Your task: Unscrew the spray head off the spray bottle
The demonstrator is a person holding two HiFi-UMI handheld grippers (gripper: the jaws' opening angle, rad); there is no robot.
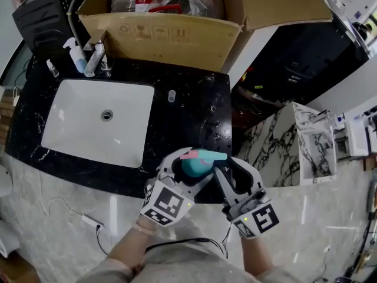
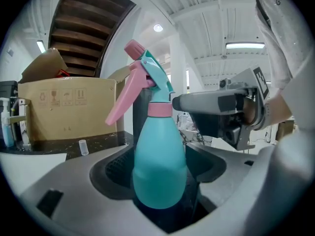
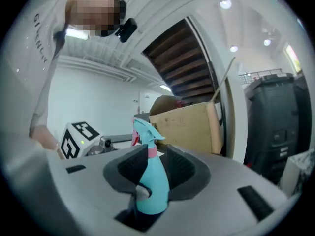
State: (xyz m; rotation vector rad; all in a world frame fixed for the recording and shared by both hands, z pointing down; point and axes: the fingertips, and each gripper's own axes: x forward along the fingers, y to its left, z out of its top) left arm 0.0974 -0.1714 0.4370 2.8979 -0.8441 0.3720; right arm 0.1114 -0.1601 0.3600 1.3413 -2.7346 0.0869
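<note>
A teal spray bottle (image 1: pixel 197 165) with a pink trigger and pink collar is held upright in the air over the front edge of the black counter (image 1: pixel 194 117). My left gripper (image 1: pixel 187 173) is shut on the bottle's wide body (image 2: pixel 160 166), which fills the space between its jaws (image 2: pixel 160 181). My right gripper (image 1: pixel 227 167) comes in from the right, and its jaws (image 3: pixel 150 163) close on the neck at the pink collar (image 3: pixel 152 151). In the left gripper view one of the right gripper's fingers (image 2: pixel 211 102) lies level with the collar (image 2: pixel 160 109). The trigger (image 2: pixel 125 100) points away to the left.
A white sink basin (image 1: pixel 76 117) is set in the counter on the left, with small bottles (image 1: pixel 76 58) behind it. A small clear vial (image 1: pixel 171 95) stands near the basin. A big open cardboard box (image 1: pixel 165 37) lies at the back. A marble-patterned unit (image 1: pixel 315 143) stands on the right.
</note>
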